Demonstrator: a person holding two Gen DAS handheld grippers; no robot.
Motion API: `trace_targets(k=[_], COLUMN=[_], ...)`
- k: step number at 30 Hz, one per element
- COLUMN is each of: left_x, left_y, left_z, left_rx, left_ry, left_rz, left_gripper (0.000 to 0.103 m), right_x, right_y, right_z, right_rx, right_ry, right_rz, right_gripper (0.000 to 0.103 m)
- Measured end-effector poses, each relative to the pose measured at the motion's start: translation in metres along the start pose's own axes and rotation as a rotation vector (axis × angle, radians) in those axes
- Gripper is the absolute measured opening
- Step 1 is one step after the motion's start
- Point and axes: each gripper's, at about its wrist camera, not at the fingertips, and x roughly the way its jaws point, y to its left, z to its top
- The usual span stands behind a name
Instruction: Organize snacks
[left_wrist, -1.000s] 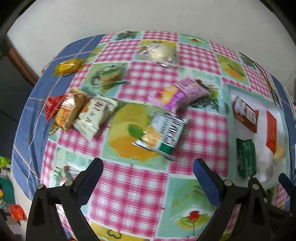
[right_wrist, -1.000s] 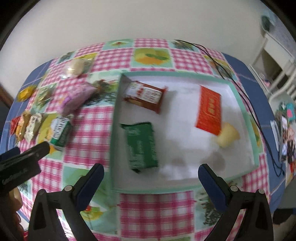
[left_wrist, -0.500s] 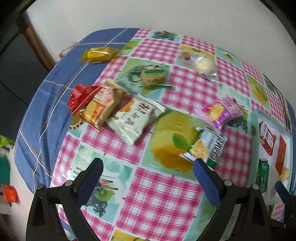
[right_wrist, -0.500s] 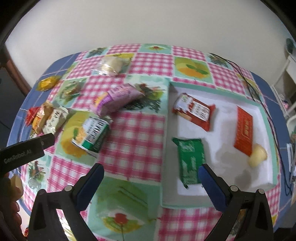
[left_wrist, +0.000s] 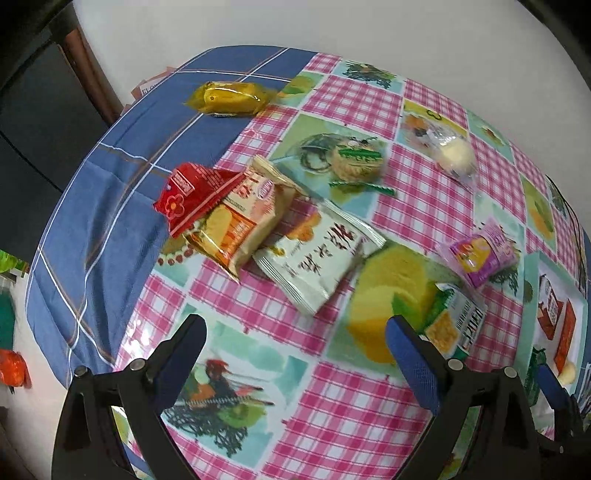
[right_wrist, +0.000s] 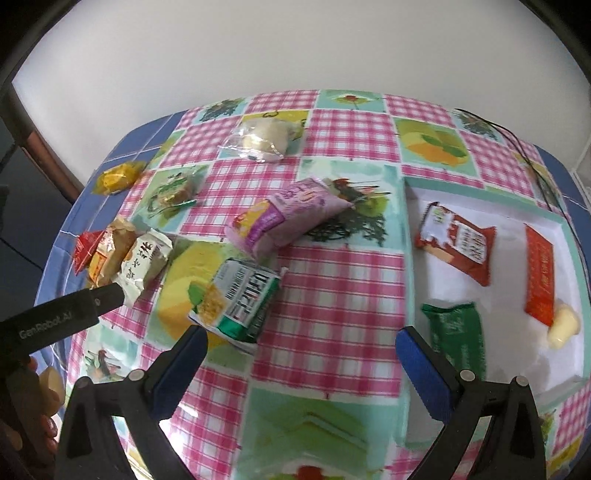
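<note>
Left claw: released, jaws spread wide, nothing between them; hovers above the pink-checked tablecloth on the counter. Ahead of it, a white packet with black characters lies flat. Touching that packet's left side is an orange-and-cream packet, which overlaps a red packet at the cloth's blue border. Farther back: a yellow wrapped snack on the blue cloth, a clear-wrapped round cookie with green trim, and a clear bag holding a pale bun.

Right claw: released, jaws wide apart, empty. Just beyond its left finger sits a green-and-white packet with a barcode panel, tilted on the cloth. Behind that lies a purple packet, near it but apart.

White tray with teal rim at the right side of the counter. Inside: a red-and-white packet toward the back, a flat red-orange packet on the right, a small pale yellow piece touching that packet's near end, and a green packet at the front.

The left device's black arm and a hand show at the left edge of the right view.
</note>
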Motion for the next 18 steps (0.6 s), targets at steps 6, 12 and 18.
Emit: trace_targets(k=[6,12,18], left_x=[0.014,0.025,0.035], left_y=[0.006,0.0,-0.012], left_z=[0.016,0.028,0.04], left_rx=[-0.013,0.01,0.102], left_ry=[0.009,-0.001,-0.018], left_rz=[-0.011,-0.027,-0.01], left_gripper=[0.098,0.098,0.098], right_x=[0.02,0.043,0.06], right_y=[0.014,0.027,0.038], right_z=[0.008,0.013,0.018], right_rx=[-0.009,-0.011,-0.017], right_ry=[0.011,0.036,0.047], right_rz=[0.014,0.024,0.025], right_gripper=[0.103,0.103,0.103])
